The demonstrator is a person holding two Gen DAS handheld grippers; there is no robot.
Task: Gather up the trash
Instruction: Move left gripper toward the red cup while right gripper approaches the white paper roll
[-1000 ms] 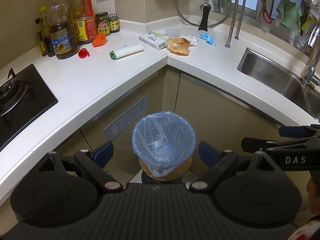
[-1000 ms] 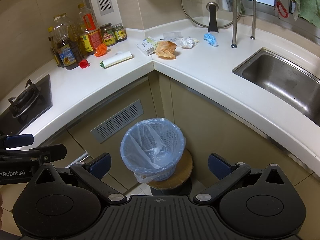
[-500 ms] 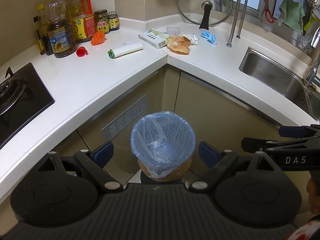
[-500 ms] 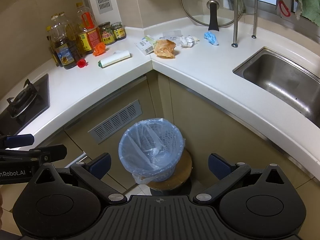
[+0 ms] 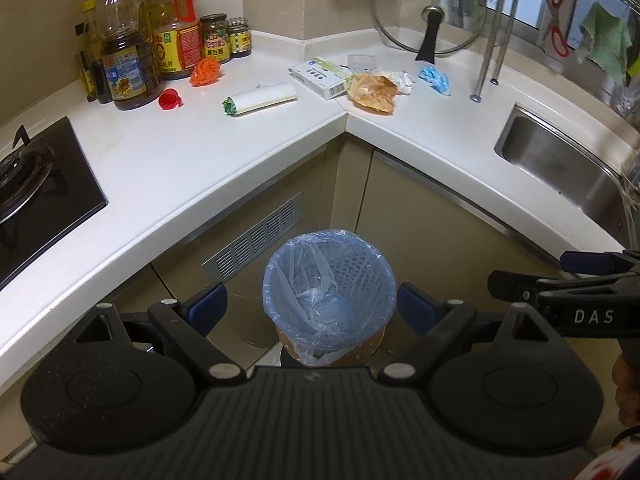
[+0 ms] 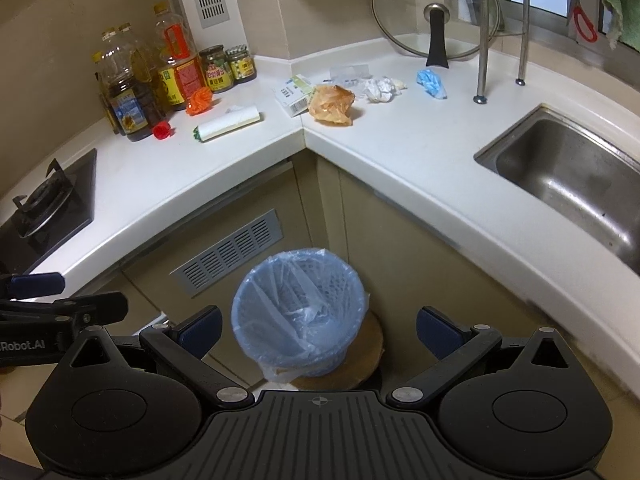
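Right gripper [image 6: 318, 330] fingers spread, empty, above lined bin [image 6: 299, 312]; trash on counter [image 6: 400, 152].

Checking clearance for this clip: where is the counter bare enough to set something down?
Bare: the counter between the orange bag and the sink, and between the paper roll and the hob. Crowded: the back corner and around the bottles.

The stove [image 5: 36, 184] is cut off by the left edge and the sink [image 6: 568, 176] by the right. Jar [image 5: 215, 38] labels are too small to read. The bin [image 5: 330, 296] hides most of the round board [image 6: 360, 364] beneath it.
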